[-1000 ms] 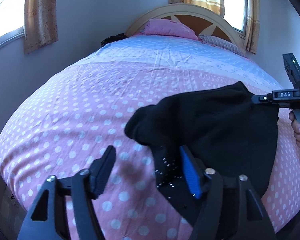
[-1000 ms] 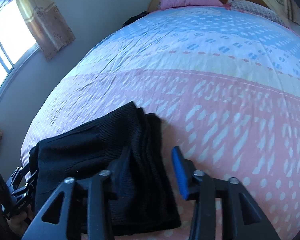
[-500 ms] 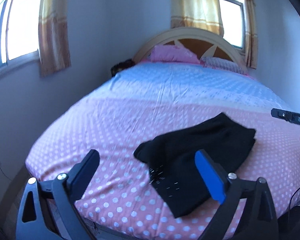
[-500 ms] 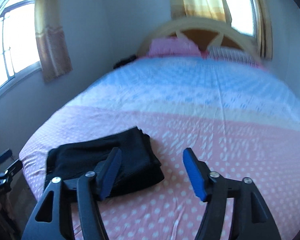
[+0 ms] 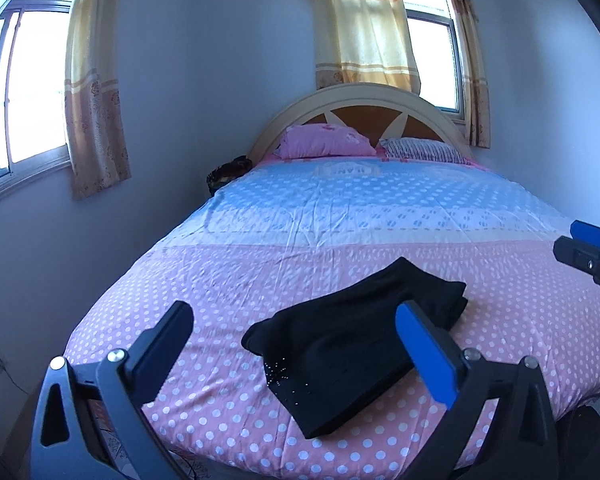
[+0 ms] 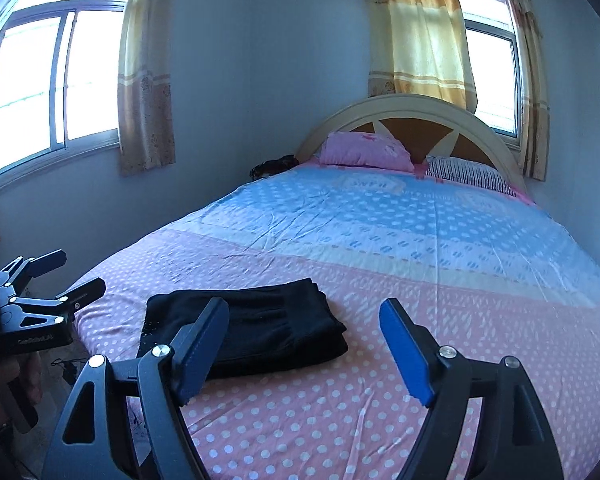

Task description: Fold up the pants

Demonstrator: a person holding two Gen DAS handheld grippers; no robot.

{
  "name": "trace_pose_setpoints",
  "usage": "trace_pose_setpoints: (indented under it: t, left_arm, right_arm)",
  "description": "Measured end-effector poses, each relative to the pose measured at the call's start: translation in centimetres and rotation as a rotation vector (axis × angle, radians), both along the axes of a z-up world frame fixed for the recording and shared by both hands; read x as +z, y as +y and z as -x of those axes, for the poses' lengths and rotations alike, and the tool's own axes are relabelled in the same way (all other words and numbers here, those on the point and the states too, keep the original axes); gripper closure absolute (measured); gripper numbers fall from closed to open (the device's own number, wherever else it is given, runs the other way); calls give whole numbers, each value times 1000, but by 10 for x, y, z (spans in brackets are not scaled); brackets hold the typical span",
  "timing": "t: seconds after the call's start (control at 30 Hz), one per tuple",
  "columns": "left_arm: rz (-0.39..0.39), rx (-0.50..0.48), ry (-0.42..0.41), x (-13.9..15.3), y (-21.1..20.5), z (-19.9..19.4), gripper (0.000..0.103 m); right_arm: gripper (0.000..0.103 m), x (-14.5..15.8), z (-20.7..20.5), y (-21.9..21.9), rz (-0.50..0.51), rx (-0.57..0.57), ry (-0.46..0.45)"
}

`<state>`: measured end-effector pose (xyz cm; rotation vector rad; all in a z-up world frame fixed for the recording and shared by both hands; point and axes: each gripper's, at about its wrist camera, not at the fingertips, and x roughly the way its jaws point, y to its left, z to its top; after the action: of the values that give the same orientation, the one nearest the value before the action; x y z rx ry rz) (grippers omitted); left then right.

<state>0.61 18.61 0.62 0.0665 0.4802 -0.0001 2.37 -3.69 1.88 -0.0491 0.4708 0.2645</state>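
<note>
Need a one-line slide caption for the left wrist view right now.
Open left tool hovering over the folded black pants lying on the polka-dot bedsheet, right tool at frame edge.

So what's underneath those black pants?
The folded black pants lie flat on the pink, white-dotted part of the bedsheet, near the foot of the bed. The sheet shows all around them. Whatever is directly beneath the fabric is covered, so it cannot be seen.

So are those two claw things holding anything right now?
No. The left gripper and right gripper are both open and empty; the folded black pants lie free on the bed.
</note>
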Motion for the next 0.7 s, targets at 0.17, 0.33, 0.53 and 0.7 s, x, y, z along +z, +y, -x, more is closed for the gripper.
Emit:
trace_pose_setpoints:
  t: [0.17, 0.33, 0.53, 0.7]
  left_arm:
    - [6, 10, -7, 2, 0, 3, 0]
    - [7, 20, -10, 2, 0, 3, 0]
    - [8, 24, -5, 0, 1, 2, 0]
    - [8, 26, 1, -2, 1, 1, 0]
  right_arm:
    - [24, -1, 2, 3, 2, 8, 6]
    - [24, -4, 2, 5, 7, 14, 11]
    - [24, -5, 2, 6, -1, 19, 10]
    - [24, -7, 1, 6, -1, 20, 13]
